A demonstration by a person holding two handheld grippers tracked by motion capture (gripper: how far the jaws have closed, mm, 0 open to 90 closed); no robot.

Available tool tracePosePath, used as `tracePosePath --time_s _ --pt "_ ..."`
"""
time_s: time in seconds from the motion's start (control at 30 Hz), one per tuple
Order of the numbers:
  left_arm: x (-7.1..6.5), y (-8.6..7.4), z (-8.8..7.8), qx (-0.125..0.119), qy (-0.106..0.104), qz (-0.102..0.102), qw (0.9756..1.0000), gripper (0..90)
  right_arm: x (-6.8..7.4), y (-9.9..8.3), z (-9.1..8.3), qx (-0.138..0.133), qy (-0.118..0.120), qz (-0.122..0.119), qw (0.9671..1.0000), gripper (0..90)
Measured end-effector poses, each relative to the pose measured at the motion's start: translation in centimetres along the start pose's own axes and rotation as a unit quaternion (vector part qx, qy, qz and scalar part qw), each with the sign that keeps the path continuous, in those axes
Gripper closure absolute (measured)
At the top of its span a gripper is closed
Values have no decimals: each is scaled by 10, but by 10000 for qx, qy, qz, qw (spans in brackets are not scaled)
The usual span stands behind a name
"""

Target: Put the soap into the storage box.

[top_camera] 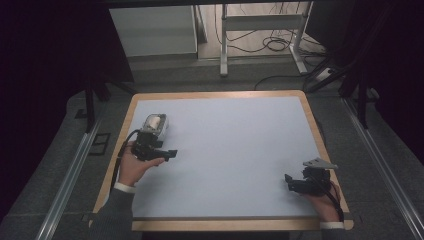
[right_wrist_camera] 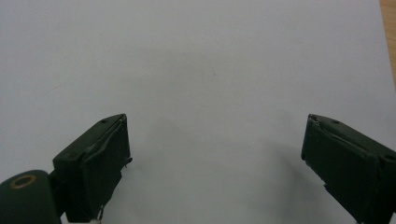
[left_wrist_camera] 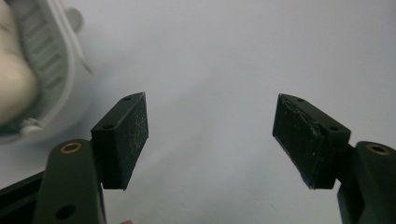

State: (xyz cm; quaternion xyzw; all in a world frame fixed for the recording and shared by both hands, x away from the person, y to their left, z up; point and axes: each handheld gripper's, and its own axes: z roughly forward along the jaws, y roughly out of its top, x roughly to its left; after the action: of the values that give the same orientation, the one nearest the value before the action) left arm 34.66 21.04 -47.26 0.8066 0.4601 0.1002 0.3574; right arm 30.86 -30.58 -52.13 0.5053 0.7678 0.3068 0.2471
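A small white slotted container (top_camera: 156, 124) sits at the left of the white mat and holds a pale rounded thing (left_wrist_camera: 13, 86). My left gripper (top_camera: 169, 154) hovers just on the near side of it, its jaws pointing right across the mat. In the left gripper view the container (left_wrist_camera: 53, 60) lies at the upper left, outside the jaws. The left gripper (left_wrist_camera: 210, 135) is open with only bare mat between its pads. My right gripper (top_camera: 290, 182) rests near the front right of the mat. It too is open (right_wrist_camera: 215, 154) and holds nothing.
The white mat (top_camera: 230, 150) covers a wooden table whose rim (top_camera: 320, 145) shows around it. Metal rails (top_camera: 380, 155) run along both sides of the table. Desk legs and loose cables (top_camera: 272, 45) lie on the floor beyond the far edge.
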Motion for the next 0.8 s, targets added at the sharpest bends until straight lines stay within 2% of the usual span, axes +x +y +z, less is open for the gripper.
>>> tracePosePath --time_s 0.1,0.27,0.4,0.5,0.6,0.8 --pt "-9 -15 2 -52 -64 40 10000 266 1 0 0 1 -6 -15 10000 77" --pt "-21 -38 5 -166 -176 -32 9997 260 3 0 0 -11 -4 -37 10000 77" --pt "-28 -53 10 -71 -91 -7 9999 259 3 0 0 -12 6 -55 10000 77" --pt "-28 -60 13 -97 -108 -61 9999 259 4 1 -1 -21 8 -52 10000 77" --pt "-28 -61 16 -22 -2 -27 10000 258 4 1 0 -20 8 -72 10000 77" --pt "-27 -61 11 -181 -73 -62 9998 256 6 2 -2 -175 -1 -112 9998 76"
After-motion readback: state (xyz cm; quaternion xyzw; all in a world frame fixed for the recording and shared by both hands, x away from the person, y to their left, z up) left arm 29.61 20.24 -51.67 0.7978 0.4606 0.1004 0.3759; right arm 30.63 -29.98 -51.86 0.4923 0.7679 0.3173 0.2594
